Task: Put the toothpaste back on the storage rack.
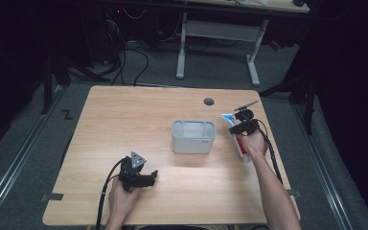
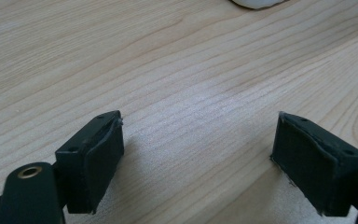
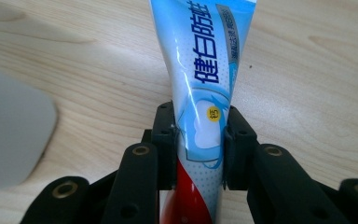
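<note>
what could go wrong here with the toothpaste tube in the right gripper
The right gripper pinches the toothpaste tube across its soft middle, so it could slip or squeeze paste toward the cap. The tube's long free end might swing and clip the rim of the grey container nearby. The left gripper rests open, giving no support.

Blue, white and red toothpaste tube (image 3: 200, 93)

Black two-jaw grippers (image 1: 149, 178) with brass-ringed screw holes, trailing black cables, seemingly bare forearms.
</note>
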Demonstrator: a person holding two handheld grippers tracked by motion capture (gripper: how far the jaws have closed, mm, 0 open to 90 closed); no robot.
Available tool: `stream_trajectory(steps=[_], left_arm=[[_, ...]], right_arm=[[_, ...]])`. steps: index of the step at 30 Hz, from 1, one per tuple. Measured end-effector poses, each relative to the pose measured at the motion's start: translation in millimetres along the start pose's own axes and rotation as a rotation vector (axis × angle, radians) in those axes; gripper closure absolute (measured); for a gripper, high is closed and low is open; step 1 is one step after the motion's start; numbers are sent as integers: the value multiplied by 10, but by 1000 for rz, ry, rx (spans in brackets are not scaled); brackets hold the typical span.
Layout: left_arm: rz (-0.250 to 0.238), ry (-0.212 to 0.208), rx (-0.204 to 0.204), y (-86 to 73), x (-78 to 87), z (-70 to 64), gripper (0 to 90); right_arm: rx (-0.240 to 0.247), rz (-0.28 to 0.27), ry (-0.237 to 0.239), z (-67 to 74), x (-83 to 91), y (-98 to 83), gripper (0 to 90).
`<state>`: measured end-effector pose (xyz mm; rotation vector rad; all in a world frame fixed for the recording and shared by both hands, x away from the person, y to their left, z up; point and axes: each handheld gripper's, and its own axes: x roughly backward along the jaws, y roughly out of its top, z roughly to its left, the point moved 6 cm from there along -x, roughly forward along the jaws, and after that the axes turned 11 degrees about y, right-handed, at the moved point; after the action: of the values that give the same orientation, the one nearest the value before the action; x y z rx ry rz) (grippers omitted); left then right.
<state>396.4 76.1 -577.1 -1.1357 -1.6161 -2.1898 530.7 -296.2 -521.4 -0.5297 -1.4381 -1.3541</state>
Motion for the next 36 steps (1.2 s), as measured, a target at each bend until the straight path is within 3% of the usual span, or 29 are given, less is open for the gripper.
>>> stream_trajectory(steps=[2,8,11,13,22,27,36], left_arm=[[0,1,1,1,-1,2,171],[0,2,-1,1,-1,1,171],[0,2,-2,1,-2,1,170],[0,2,-2,1,-2,1,170],[0,3,-2,1,-2,0,169],[0,3,-2,1,-2,0,169],[0,3,-2,1,-2,0,169]], right_arm=[[35,-11,-5,51,77,6,710],[77,-41,37,159,230,-23,710],[88,-61,56,188,273,-42,710],[81,-96,96,211,326,-79,710],[112,-134,121,259,416,-186,709],[173,-136,123,373,497,-206,708],[219,-176,162,550,635,-192,706]])
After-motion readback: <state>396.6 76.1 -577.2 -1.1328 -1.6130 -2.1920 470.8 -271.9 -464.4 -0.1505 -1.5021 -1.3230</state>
